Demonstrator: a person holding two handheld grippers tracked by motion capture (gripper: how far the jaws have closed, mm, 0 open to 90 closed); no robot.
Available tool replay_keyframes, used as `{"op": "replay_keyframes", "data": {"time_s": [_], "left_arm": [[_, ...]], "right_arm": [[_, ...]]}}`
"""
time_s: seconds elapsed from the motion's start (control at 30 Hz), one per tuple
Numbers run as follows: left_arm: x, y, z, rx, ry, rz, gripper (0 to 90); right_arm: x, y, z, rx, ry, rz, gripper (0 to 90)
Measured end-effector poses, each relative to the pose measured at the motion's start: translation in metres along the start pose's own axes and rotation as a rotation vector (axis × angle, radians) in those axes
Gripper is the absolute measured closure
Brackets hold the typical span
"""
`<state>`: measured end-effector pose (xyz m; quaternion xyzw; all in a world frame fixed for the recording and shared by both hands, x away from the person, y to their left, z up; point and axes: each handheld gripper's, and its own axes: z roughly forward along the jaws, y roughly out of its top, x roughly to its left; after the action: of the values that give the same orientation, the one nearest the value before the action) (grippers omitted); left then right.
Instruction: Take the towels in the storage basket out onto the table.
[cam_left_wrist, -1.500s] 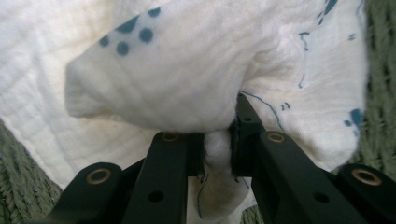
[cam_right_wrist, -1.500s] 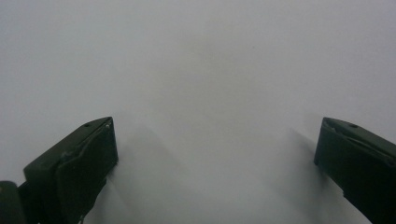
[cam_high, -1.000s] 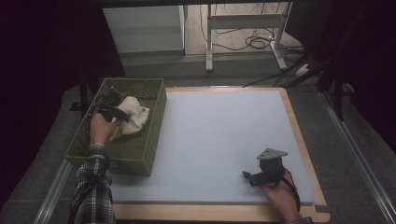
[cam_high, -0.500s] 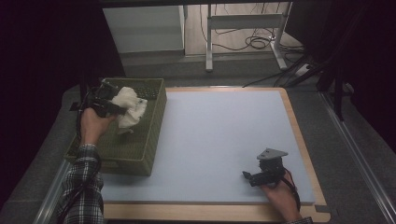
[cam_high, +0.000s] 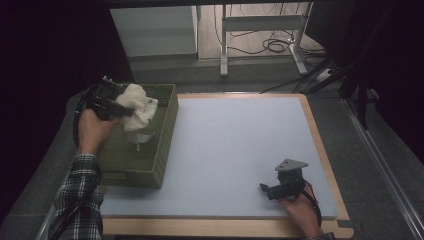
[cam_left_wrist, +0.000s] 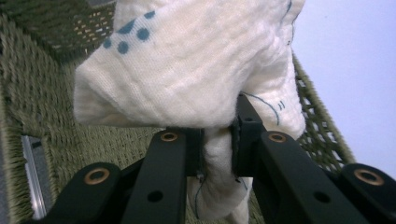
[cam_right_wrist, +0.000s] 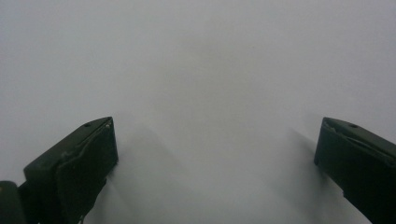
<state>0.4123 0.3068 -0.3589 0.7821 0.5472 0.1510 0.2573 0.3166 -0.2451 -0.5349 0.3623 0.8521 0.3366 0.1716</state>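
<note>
Currently the left tool (cam_high: 119, 106) is gripping a white cloth (cam_high: 139, 111) with blue markings, and is holding it raised above the green woven basket (cam_high: 162, 150). In the left gripper view the two black jaws are standing nearly together, with a fold of the cloth (cam_left_wrist: 187, 70) pinched between them; the bulk of the fabric is bunching above the jaws and a narrow tail is hanging below them toward the basket floor.

The basket is sitting at the left edge of the desk (cam_high: 240, 145), partly overhanging the pale blue mat. The cloth is hanging over the far half of the basket, near its right wall, and its lowest part appears to be reaching down inside.

The right tool (cam_high: 264, 188) is resting low at the near right of the mat, well apart from the basket. In the right gripper view its jaws are standing wide apart, with nothing between them and bare mat ahead.

The governing relation is as follows: the open mat is lying to the right of the held cloth, beyond the right wall of the basket. The cloth's long axis is running vertically, from the pinch point down. The left hand (cam_high: 92, 131) is nearer to the cloth by far; the right tool is lying across the mat, toward the near right corner. Judging from this, the hanging tail must clear the basket wall before any move rightward.
</note>
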Motion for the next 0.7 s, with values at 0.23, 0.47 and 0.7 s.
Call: {"op": "replay_keyframes", "data": {"time_s": [0.23, 0.47, 0.7], "left_arm": [[-0.01, 0.007, -0.019, -0.011, -0.014, 0.031, 78.3], [-0.019, 0.013, -0.035, -0.022, -0.025, 0.056, 78.1], [-0.03, 0.02, -0.047, -0.029, -0.044, 0.075, 78.0]], "right_arm": [[0.0, 0.0, 0.0, 0.0, 0.0, 0.0, 0.0], [0.0, 0.0, 0.0, 0.0, 0.0, 0.001, 0.0], [0.0, 0.0, 0.0, 0.0, 0.001, 0.0, 0.0]]}}
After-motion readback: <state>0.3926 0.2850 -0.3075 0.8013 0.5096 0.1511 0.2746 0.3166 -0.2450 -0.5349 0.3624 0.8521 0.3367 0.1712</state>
